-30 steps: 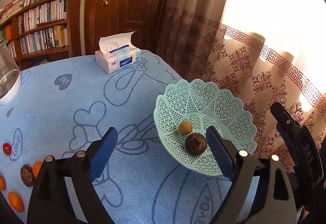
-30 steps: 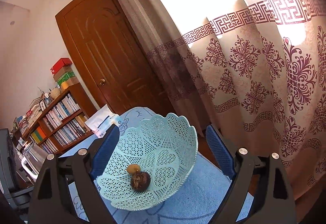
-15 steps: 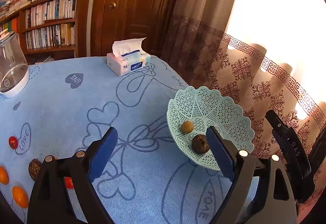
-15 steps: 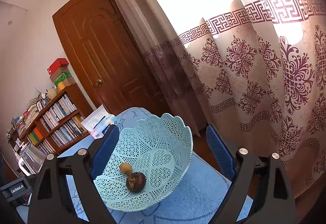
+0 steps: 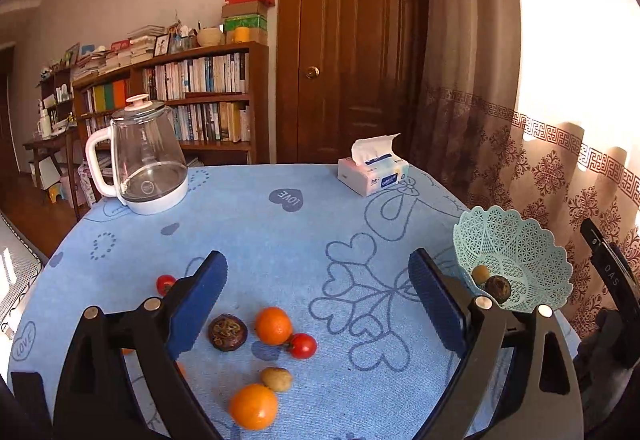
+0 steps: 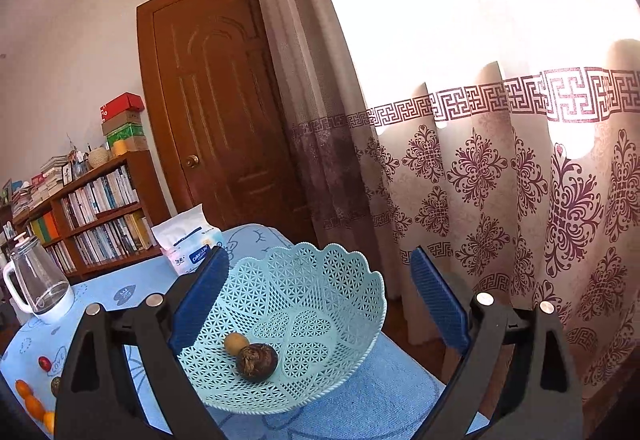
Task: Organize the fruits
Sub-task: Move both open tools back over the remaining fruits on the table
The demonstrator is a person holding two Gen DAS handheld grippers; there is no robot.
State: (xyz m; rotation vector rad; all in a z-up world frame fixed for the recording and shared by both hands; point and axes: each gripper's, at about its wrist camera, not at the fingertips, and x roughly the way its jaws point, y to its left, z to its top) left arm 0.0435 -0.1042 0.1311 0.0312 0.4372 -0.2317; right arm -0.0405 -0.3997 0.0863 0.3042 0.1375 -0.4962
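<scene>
With both the left gripper and right gripper empty, jaws just opened wider, a hasty grab could roll the near round orange tangerine off the blue patterned tablecloth, missing the far-right pale-green lattice plastic basket.

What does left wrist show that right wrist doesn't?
Only left wrist: the loose fruit up close, namely a pale small fruit and a tomato beside an orange, plus the other gripper at the right edge.
Only right wrist: the full inside of the basket.
Both: basket holding a dark fruit and a tan one, kettle, tissue pack, door.
</scene>
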